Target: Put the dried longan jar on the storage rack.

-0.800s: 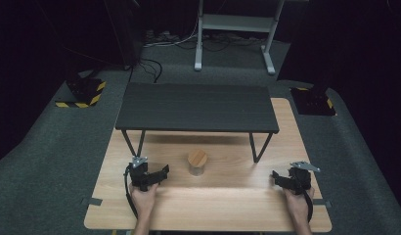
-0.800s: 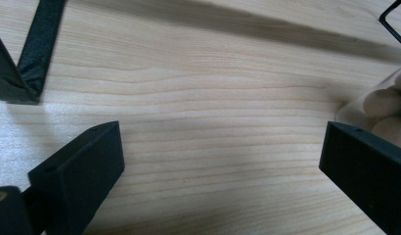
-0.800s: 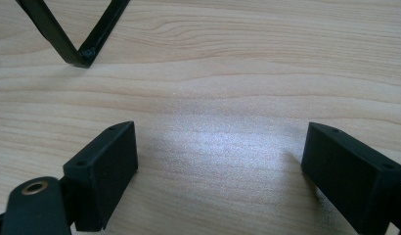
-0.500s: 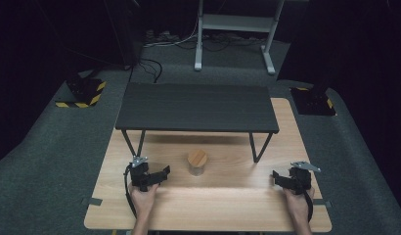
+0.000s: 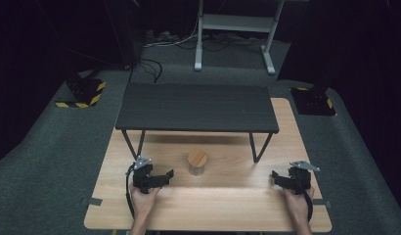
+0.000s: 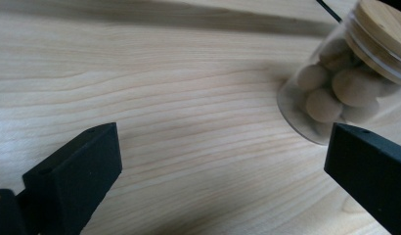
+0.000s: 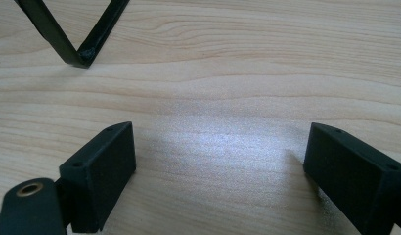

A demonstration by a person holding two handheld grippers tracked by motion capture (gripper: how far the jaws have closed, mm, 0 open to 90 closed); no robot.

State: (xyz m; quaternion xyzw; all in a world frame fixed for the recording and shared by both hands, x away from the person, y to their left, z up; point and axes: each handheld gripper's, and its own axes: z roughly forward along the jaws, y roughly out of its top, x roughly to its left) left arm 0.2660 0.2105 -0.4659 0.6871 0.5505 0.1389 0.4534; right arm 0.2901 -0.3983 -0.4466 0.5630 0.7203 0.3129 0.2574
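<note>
The table (image 5: 223, 210) is pale wood, smooth, with a soft sheen. The jar (image 6: 335, 93) looks clear and glossy, its lid (image 6: 384, 24) wooden. Both grippers' jaws are matt black.

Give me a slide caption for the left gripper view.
Open left tool over wooden table, aimed near lidded jar of balls.

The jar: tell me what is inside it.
Through the clear wall of the jar, round pale beige balls are packed together. The wooden lid covers the top, and the far side is hidden, so their number cannot be told.
</note>
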